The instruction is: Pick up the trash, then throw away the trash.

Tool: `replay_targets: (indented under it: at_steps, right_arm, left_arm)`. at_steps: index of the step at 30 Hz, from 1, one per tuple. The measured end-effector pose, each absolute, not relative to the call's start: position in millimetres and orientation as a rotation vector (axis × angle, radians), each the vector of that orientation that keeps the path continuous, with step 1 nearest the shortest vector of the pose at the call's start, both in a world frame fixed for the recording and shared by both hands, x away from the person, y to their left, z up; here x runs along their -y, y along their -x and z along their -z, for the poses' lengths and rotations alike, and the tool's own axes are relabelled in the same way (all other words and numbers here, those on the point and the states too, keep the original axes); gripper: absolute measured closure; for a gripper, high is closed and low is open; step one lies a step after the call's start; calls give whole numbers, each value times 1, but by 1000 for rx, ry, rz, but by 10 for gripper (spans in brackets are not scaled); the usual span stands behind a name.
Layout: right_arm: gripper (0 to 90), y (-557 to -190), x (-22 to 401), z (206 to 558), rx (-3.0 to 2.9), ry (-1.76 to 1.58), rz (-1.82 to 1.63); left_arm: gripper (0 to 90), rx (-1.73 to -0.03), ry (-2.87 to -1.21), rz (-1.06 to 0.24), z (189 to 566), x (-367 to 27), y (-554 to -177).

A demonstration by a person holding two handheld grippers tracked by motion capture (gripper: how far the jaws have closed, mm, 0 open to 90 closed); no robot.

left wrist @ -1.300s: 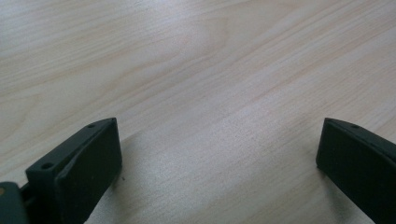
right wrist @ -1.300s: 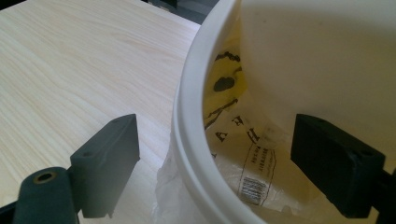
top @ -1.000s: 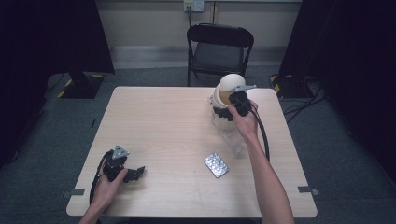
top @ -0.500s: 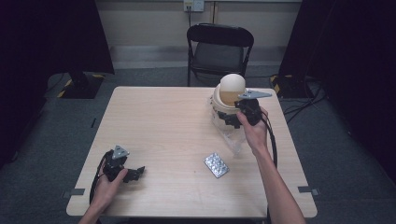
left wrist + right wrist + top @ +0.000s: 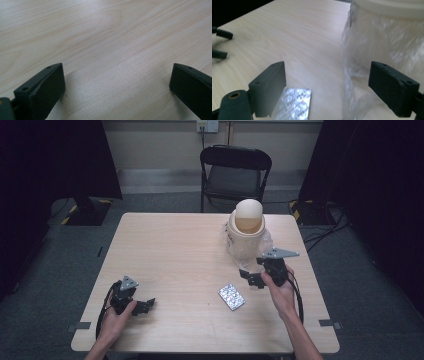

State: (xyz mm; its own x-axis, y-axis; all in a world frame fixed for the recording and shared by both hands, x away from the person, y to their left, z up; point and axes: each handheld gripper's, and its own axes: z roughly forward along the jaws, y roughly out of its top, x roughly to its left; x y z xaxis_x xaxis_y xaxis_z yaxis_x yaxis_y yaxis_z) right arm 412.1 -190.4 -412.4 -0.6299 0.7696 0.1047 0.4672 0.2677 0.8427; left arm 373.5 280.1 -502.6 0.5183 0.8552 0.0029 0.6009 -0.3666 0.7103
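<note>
- Blister pack (image 5: 231, 297) is lying flat on the counter (image 5: 170, 250), long axis running diagonally.
- Right tongs (image 5: 252, 278) are gaping beside the wrapped jar (image 5: 245, 237).
- Left tongs (image 5: 145, 304) are gaping, empty.

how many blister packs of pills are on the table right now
1. The silver blister pack lies flat on the table, toward the near edge, just left of the right gripper. The bin's inside is hidden, so more could be there.

Blister pack (image 5: 293, 103) — bottom edge cut off
</note>
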Motion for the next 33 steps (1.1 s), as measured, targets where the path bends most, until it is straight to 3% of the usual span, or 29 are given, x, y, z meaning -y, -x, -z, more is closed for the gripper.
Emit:
replay_targets:
  at_steps: [21,33]
  right_arm:
    - [154,-349,180,482,-2347,-1138,-1154]
    - [201,-353,156,491,-2344,-1091,-1145]
  left_arm:
    - [0,-1181,-2099,-496,503,-280,-374]
    - [0,-1181,-2099,-495,503,-280,-374]
